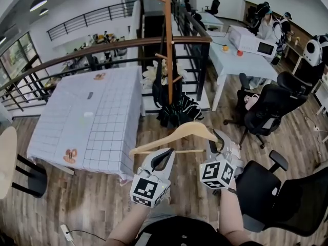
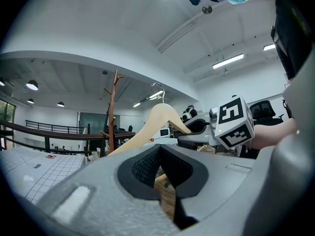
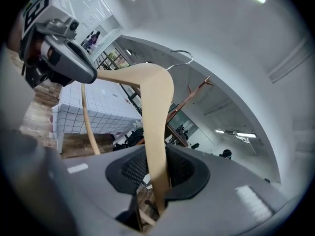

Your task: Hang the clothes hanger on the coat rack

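We find the left gripper [image 1: 165, 156] closed on the pale wooden clothes hanger [image 1: 180, 132]. In the left gripper view its black ribbed pads [image 2: 146, 166] meet on the left side of the hanger, with wood showing between them. We find the right gripper [image 1: 218, 138] likewise clamped on the hanger's other arm. In the right gripper view the pale wood passes straight up between the pads, and both sides bear on it.

The hanger spans the gap from one gripper to the other. Its peak points away from the person and its thin crossbar runs between the two sets of jaws. A silver wire hook [image 3: 180, 57] rises from the peak, beyond the jaws. Each gripper carries a white cube with black square markers [image 1: 145, 190] at its rear.

The brown wooden coat rack [image 1: 168, 50], a tall pole with angled pegs, stands ahead of both grippers and well apart from the hanger. A heap of black items [image 1: 177, 111] lies at its foot, between the rack and the grippers. Out to the left of the left gripper stands a table under a white grid-patterned cloth [image 1: 92, 122]. Just to the right of the right gripper stands a black office chair [image 1: 266, 188]. A curved dark handrail [image 1: 77, 55] runs beyond the table, ahead of both grippers.
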Available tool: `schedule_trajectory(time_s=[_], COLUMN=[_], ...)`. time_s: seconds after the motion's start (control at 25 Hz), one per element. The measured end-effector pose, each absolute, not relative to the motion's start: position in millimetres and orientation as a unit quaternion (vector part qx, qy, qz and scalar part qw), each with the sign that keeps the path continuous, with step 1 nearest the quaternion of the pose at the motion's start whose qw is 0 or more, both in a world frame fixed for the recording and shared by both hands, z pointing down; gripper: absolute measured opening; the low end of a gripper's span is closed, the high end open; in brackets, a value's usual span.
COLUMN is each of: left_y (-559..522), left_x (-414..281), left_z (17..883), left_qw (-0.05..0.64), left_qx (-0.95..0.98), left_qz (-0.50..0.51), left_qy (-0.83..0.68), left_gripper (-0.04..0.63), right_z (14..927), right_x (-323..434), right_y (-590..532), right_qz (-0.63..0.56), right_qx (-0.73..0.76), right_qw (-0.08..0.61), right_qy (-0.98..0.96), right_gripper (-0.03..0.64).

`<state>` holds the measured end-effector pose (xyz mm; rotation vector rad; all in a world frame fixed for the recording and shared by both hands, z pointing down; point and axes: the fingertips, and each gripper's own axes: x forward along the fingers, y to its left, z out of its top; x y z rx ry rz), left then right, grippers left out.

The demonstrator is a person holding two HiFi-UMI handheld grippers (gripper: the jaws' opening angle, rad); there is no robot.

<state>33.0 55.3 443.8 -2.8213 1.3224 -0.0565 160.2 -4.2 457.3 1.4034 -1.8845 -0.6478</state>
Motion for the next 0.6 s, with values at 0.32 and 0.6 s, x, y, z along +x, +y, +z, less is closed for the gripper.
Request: schedule_trajectory(time_s=[0.32,0.6], left_y=[-26,-95], left_x=[12,-4], left_z=[447,437], left_qw=[0.017,0.022], left_qx=[-0.907,-0.913], left_qz=[-0.018,-0.018], left_qy=[0.420,0.407], left_gripper=[0.002,0.002], right_z=[457,442], right_x=[140,126], right_y=[-88,-157], right_qz=[-0.251,-0.254], right_qx=[0.549,0.556], right_qw=[0.344,0.340], right_qy=[-0.720,-0.714], right_gripper=[0.086,0.087])
